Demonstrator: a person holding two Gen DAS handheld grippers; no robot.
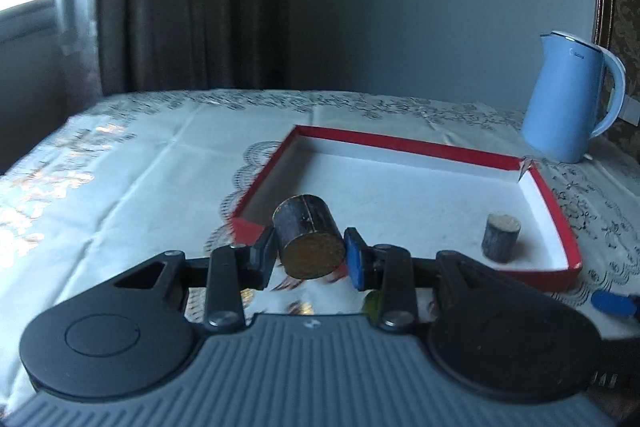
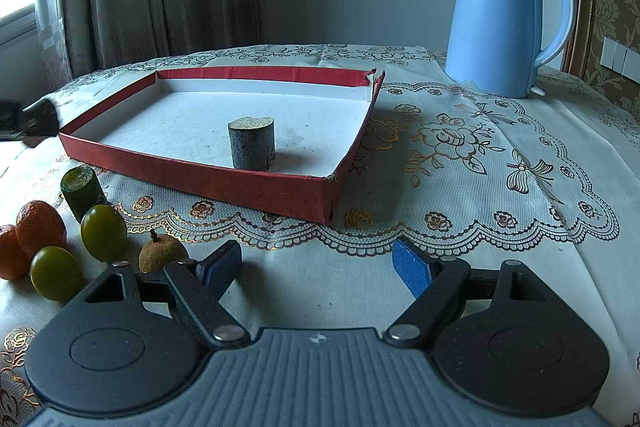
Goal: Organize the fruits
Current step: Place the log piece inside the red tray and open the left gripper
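At the far left of the right wrist view, loose fruit waits on the tabletop (image 2: 460, 267): two orange citrus fruits (image 2: 40, 227), two green plums (image 2: 103, 231), a brown longan (image 2: 162, 253) and a green-skinned cut stub (image 2: 82, 191) just behind them, all outside the tray.

The left hand-held gripper (image 1: 310, 253) is clamped on a dark cane segment (image 1: 308, 237), its cut face turned toward the camera, held above the tray's near-left corner. The pads bear on the curved sides, so the piece could roll or twist out if the squeeze eases before it is over the floor of the tray; it would then land on the rim or the cloth and roll away.

The red tray (image 2: 224, 183) sits mid-table, one back corner torn. Its low, light wall could be nudged or tipped by a lowered finger.

Inside stands one gray cane stub (image 2: 251, 143), upright, near the right wall in the left wrist view. Setting the new piece too close could knock it over.

The right hand-held gripper (image 2: 316, 267) has its jaws apart and empty, just beside the longan.

A blue kettle (image 2: 504, 23) stands at the far right, well apart from the work.
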